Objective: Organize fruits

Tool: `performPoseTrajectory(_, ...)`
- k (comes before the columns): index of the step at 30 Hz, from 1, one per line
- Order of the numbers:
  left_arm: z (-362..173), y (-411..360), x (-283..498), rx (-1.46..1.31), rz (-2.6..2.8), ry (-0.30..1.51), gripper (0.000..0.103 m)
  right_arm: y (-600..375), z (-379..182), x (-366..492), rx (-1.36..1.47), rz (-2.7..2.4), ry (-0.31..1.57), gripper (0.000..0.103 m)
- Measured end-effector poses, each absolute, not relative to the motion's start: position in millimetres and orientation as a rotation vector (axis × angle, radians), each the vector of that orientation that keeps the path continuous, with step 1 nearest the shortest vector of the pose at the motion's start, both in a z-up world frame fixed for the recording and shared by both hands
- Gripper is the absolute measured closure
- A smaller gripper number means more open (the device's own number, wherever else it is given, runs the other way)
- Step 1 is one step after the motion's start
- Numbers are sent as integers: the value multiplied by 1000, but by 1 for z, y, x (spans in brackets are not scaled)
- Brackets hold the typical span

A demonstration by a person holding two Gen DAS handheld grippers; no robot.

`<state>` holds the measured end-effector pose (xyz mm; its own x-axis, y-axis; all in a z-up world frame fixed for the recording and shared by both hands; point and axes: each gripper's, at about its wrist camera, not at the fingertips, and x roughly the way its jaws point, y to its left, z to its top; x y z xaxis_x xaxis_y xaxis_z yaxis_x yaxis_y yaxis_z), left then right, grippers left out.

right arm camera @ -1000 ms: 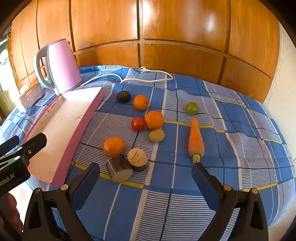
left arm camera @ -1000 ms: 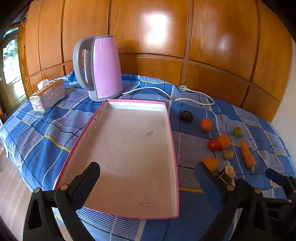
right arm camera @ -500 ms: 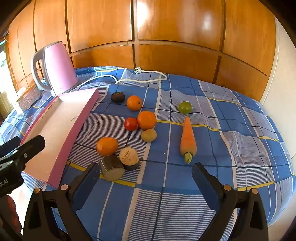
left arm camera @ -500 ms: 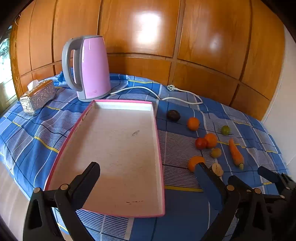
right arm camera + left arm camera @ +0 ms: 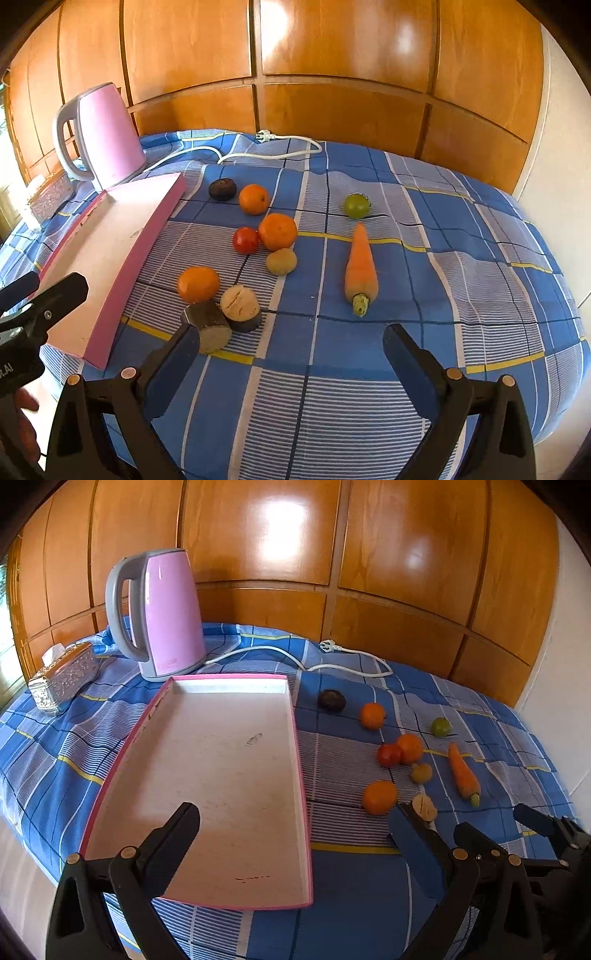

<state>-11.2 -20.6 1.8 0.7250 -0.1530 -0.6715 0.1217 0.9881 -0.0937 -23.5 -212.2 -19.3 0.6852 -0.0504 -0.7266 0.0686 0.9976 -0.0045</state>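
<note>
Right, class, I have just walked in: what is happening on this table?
A person holds two grippers above a blue checked cloth. The left gripper is open over the pink tray, which holds nothing. The right gripper is open in front of the loose produce: oranges, a tomato, a carrot and others. Nothing is gripped yet; sorting has not begun.

My left gripper [image 5: 295,834] hangs open above the empty pink tray [image 5: 301,760]. Fruits [image 5: 400,751] lie scattered right of it on the blue cloth [image 5: 55,746].
</note>
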Motion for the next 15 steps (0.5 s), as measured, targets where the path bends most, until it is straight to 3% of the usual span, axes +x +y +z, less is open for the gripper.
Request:
performPoseTrajectory(6, 0, -32, -12, -29, -215, 750, 0, -222, -22, -21, 38, -88, 820, 2)
performPoseTrajectory(15, -8, -60, -10, 26, -343, 795, 1, -258, -37, -20, 73, -169, 863, 25)
